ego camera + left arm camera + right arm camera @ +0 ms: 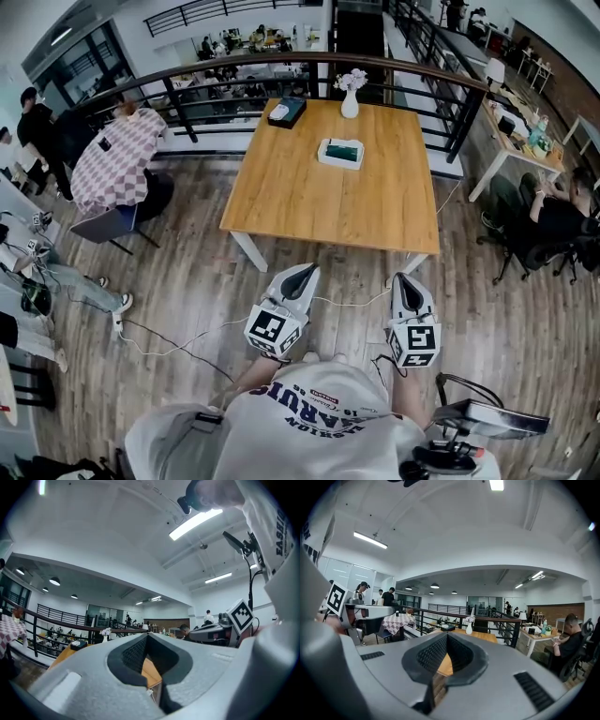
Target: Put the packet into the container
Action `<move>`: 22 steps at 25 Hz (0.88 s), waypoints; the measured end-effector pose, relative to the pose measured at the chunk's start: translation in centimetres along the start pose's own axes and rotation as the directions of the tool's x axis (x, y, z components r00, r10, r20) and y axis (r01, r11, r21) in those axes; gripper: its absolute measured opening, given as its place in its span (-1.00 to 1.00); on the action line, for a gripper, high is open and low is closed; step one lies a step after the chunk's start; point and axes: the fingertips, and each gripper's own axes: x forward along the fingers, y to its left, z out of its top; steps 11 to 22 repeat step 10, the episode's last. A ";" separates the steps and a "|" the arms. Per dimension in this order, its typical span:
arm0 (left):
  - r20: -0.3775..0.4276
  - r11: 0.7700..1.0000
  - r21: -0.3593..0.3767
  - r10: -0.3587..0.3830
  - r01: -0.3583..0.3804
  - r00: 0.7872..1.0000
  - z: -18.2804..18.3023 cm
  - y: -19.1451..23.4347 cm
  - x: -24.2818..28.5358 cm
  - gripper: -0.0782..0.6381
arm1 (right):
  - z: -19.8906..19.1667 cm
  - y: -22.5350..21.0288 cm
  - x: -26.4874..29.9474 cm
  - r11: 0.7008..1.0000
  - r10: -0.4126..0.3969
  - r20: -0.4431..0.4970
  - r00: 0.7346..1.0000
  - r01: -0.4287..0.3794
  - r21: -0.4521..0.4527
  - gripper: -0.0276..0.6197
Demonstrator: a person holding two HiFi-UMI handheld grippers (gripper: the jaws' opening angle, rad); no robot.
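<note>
1. Tongs on the left gripper [305, 271] and the right gripper [403, 279] are held pressed together and empty above the wooden floor [187, 281], short of the counter [281, 202].
2. Mid-counter, a green item [343, 151], perhaps the packet, is seen lying in the white container [322, 156]. The scene fits either a finished job or one awaiting another packet.
3. Beyond, a dark box [286, 111], a vase [350, 101] and a railing [234, 70] are seen.

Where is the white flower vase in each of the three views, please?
Head view: vase upper centre, at the far edge of the wooden table.
Left gripper view: vase left of centre, small.
Right gripper view: vase just right of centre.
Shared landmark: dark box left of it.
</note>
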 end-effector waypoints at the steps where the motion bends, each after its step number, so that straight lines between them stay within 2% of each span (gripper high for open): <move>1: 0.000 1.000 0.000 0.001 -0.001 1.000 -0.1 0.0 0.0 -0.78 | -0.1 0.0 0.1 1.000 0.003 0.000 1.000 -0.003 -0.002 -0.90; 22: -0.013 1.000 -0.008 0.003 -0.003 1.000 -0.3 0.1 -0.6 -0.78 | 0.4 0.8 0.1 1.000 0.018 0.007 1.000 -0.018 -0.007 -0.90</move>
